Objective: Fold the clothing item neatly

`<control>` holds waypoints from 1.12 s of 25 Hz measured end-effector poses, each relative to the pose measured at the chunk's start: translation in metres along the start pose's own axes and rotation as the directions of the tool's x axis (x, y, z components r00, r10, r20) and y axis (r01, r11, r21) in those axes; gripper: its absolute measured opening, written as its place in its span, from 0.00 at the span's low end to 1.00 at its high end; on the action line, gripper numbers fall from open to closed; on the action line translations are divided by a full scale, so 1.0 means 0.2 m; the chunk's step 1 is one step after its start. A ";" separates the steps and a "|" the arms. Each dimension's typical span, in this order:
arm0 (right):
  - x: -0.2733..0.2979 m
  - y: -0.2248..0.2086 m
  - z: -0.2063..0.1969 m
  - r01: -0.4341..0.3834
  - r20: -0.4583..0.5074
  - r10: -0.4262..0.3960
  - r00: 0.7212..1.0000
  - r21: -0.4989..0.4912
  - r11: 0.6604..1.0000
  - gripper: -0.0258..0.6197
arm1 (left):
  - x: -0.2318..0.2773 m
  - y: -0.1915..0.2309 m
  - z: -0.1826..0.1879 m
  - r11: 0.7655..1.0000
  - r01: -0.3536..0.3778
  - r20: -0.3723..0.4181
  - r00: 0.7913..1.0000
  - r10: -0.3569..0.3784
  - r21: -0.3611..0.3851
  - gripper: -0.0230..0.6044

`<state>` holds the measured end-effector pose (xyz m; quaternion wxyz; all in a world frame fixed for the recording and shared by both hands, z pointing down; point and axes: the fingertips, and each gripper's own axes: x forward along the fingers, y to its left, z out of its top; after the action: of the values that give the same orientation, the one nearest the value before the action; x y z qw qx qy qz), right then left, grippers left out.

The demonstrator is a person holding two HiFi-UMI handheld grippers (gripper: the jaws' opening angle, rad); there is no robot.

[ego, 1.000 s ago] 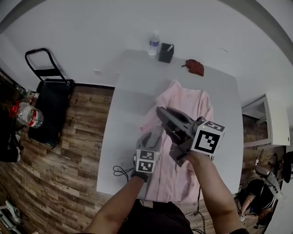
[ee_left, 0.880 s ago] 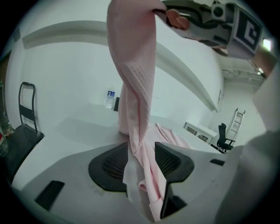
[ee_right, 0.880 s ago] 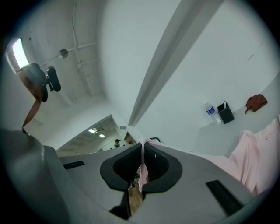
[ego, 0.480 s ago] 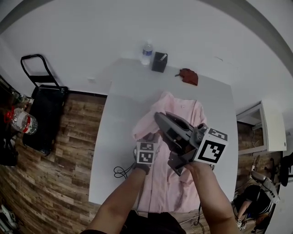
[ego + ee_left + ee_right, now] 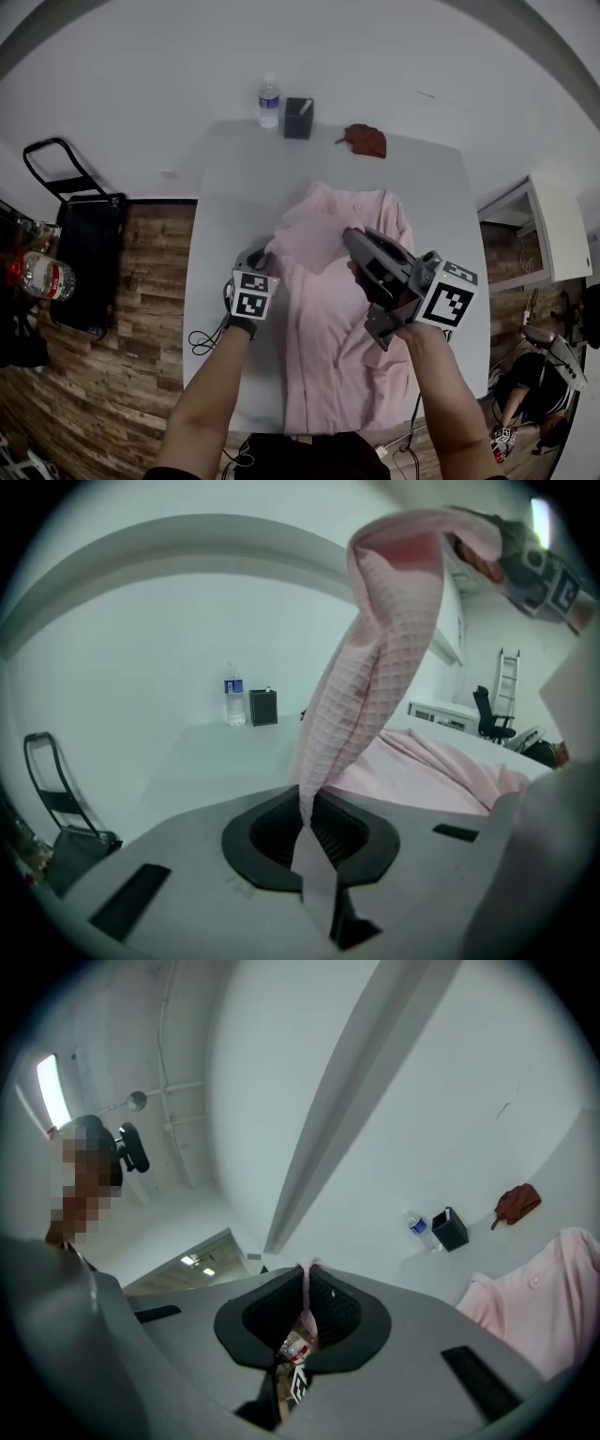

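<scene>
Shirt [image 5: 328, 328], pink waffle-weave: left gripper [image 5: 306, 822] fingers just closed on it; right gripper [image 5: 305, 1312] fingers clamped likewise.

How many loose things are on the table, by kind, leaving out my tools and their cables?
Pink garment: 1
Water bottle: 1
Black box: 1
Dark red item: 1
Total: 4

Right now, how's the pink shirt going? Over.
Left hand-held gripper just closed on pink shirt. Right hand-held gripper shut on it. Bottle, box well clear.
</scene>
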<state>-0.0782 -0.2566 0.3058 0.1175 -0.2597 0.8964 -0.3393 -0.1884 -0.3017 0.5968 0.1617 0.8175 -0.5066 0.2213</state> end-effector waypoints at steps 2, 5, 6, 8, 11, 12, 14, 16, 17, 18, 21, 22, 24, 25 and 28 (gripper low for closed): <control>-0.07 -0.04 -0.04 0.018 -0.022 -0.018 1.000 -0.008 1.000 0.08 | 0.01 0.00 -0.02 0.999 0.001 -0.021 1.000 0.000 0.037 0.07; -0.26 -0.14 -0.12 0.082 -0.035 -0.081 0.996 0.030 0.996 0.08 | 0.01 -0.05 -0.05 0.991 0.005 -0.042 0.999 0.001 0.131 0.07; -0.34 -0.17 -0.15 0.112 -0.035 -0.110 0.993 0.051 0.992 0.08 | 0.01 -0.07 -0.06 0.986 0.006 -0.047 0.999 0.002 0.169 0.07; -0.49 -0.24 -0.23 0.167 -0.044 -0.163 0.986 0.105 0.980 0.08 | 0.01 -0.11 -0.07 0.970 0.007 -0.055 0.998 0.007 0.242 0.07; -0.69 -0.30 -0.39 0.229 -0.071 -0.219 0.973 0.215 0.949 0.08 | 0.01 -0.14 -0.07 0.934 0.018 -0.069 0.998 0.007 0.357 0.07; -0.75 -0.32 -0.45 0.256 -0.083 -0.243 0.966 0.247 0.934 0.08 | 0.01 -0.16 -0.07 0.919 0.027 -0.076 0.997 0.003 0.394 0.07; -0.88 -0.38 -0.57 0.319 -0.105 -0.301 0.948 0.314 0.894 0.08 | 0.01 -0.21 -0.08 0.894 0.052 -0.089 0.996 -0.013 0.445 0.07; -0.98 -0.43 -0.67 0.373 -0.120 -0.354 0.928 0.362 0.855 0.08 | 0.00 -0.26 -0.10 0.894 0.082 -0.109 0.993 -0.038 0.440 0.07; -1.02 -0.45 -0.71 0.391 -0.121 -0.374 0.920 0.372 0.842 0.08 | -0.01 -0.28 -0.12 0.902 0.100 -0.121 0.991 -0.053 0.420 0.07; -1.05 -0.46 -0.73 0.405 -0.120 -0.390 0.913 0.374 0.834 0.08 | -0.02 -0.31 -0.15 0.910 0.119 -0.135 0.988 -0.071 0.397 0.07; -1.11 -0.50 -0.77 0.440 -0.121 -0.426 0.896 0.355 0.825 0.08 | -0.07 -0.39 -0.25 0.919 0.185 -0.188 0.974 -0.125 0.347 0.13; -1.13 -0.51 -0.78 0.447 -0.122 -0.434 0.893 0.352 0.822 0.08 | -0.09 -0.41 -0.28 0.920 0.202 -0.204 0.969 -0.138 0.335 0.15; -1.15 -0.53 -0.80 0.457 -0.130 -0.441 0.888 0.350 0.818 0.08 | -0.12 -0.42 -0.32 0.926 0.222 -0.224 0.962 -0.157 0.306 0.19; -1.15 -0.53 -0.82 0.461 -0.138 -0.442 0.886 0.357 0.812 0.08 | -0.15 -0.42 -0.33 0.930 0.227 -0.230 0.960 -0.162 0.290 0.20; -1.15 -0.54 -0.92 0.490 -0.185 -0.456 0.870 0.411 0.769 0.08 | -0.22 -0.43 -0.37 0.938 0.241 -0.263 0.949 -0.174 0.249 0.21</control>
<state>0.0842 -0.0995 0.5238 0.0511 -0.4304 0.7038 -0.5629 -0.1426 -0.1945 0.6339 0.1273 0.8488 -0.3581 0.3677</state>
